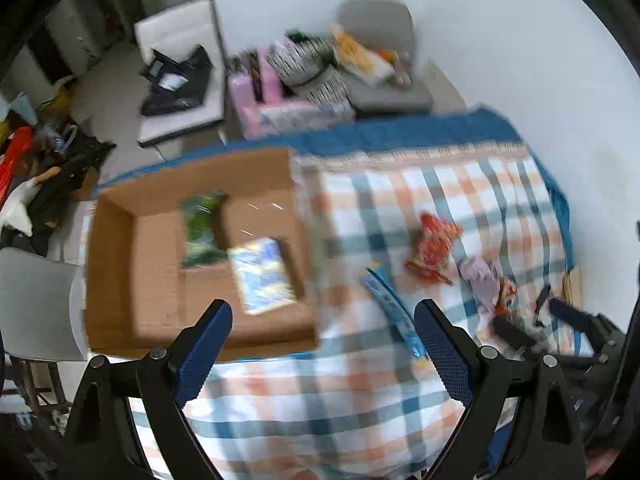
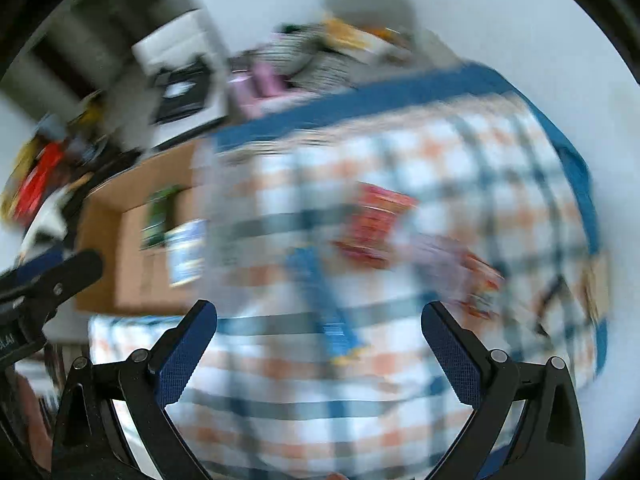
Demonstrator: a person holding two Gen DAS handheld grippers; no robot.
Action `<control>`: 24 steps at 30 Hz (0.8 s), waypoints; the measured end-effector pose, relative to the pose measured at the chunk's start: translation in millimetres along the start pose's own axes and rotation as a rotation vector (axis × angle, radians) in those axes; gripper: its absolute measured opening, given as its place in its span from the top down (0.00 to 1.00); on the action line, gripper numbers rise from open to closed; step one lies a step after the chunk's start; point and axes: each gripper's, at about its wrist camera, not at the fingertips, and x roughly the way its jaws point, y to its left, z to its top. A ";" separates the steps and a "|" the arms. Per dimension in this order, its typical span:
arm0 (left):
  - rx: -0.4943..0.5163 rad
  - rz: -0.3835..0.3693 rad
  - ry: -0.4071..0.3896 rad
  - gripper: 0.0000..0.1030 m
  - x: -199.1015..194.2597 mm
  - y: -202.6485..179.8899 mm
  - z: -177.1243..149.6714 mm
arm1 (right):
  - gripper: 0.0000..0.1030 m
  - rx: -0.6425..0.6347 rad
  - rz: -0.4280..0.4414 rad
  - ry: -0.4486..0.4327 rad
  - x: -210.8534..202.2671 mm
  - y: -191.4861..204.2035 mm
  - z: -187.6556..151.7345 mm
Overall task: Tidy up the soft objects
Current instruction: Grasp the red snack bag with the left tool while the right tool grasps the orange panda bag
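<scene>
A long blue snack packet (image 1: 394, 312) is lying flat on the checked cloth (image 1: 400, 200) covering the tabletop, just ahead of the left gripper (image 1: 323, 332) and toward its right jaw; in the right wrist view the same blue packet (image 2: 324, 300) is sitting ahead of the right gripper (image 2: 319, 330), between its jaws and a little toward the left one. Beyond it, a crumpled red packet (image 1: 434, 248) and a pale lilac one (image 1: 480, 280) are resting farther out, ahead of the left gripper's right jaw and apart from each other. All three appear to be light, thin film pouches that would crush and slide easily, so a pinch across the narrow middle of the blue packet, or on a raised crimped edge of the red one, looks the safest hold; heavy squeezing seems unnecessary. Both pairs of jaws are standing wide apart and gripping nothing. Ahead and to the left of the left gripper, an open cardboard box (image 1: 120, 264) is already holding a green packet (image 1: 202, 224) and a light blue packet (image 1: 266, 276), side by side on its floor, suggesting the sorting is partly done. The right wrist picture is heavily smeared, so finer detail there cannot be made out. Cluttered chairs (image 1: 180, 72) are standing beyond the tabletop against a white wall.
</scene>
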 end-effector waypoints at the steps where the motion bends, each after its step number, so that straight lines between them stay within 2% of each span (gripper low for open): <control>1: 0.007 -0.012 0.028 0.09 16.0 -13.0 2.4 | 0.00 0.037 -0.022 0.008 7.2 -24.9 2.1; 3: 0.007 -0.024 0.107 0.09 49.3 -34.8 2.3 | 0.00 0.112 -0.064 0.042 25.5 -75.7 4.7; 4: 0.000 -0.044 0.160 0.09 70.8 -45.0 0.4 | 0.00 0.135 -0.065 0.057 32.6 -95.1 4.8; 8: -0.029 -0.046 0.346 0.10 142.9 -71.7 -12.2 | 0.02 0.229 -0.069 0.117 65.3 -166.9 2.2; 9: -0.035 -0.051 0.364 0.10 153.7 -76.6 -13.0 | 0.03 0.243 -0.069 0.130 71.4 -176.8 1.2; 14: -0.027 -0.041 0.365 0.10 185.7 -101.3 10.4 | 0.03 0.331 -0.038 0.178 108.2 -223.6 1.3; 18: 0.063 -0.005 0.355 0.10 208.3 -130.4 42.8 | 0.05 0.404 0.006 0.252 152.3 -243.6 3.7; 22: 0.158 0.036 0.402 0.10 244.2 -153.0 63.4 | 0.08 0.424 0.052 0.334 194.1 -250.0 2.9; 24: 0.182 0.035 0.433 0.10 260.1 -158.2 67.4 | 0.10 0.460 0.095 0.316 198.5 -256.0 3.9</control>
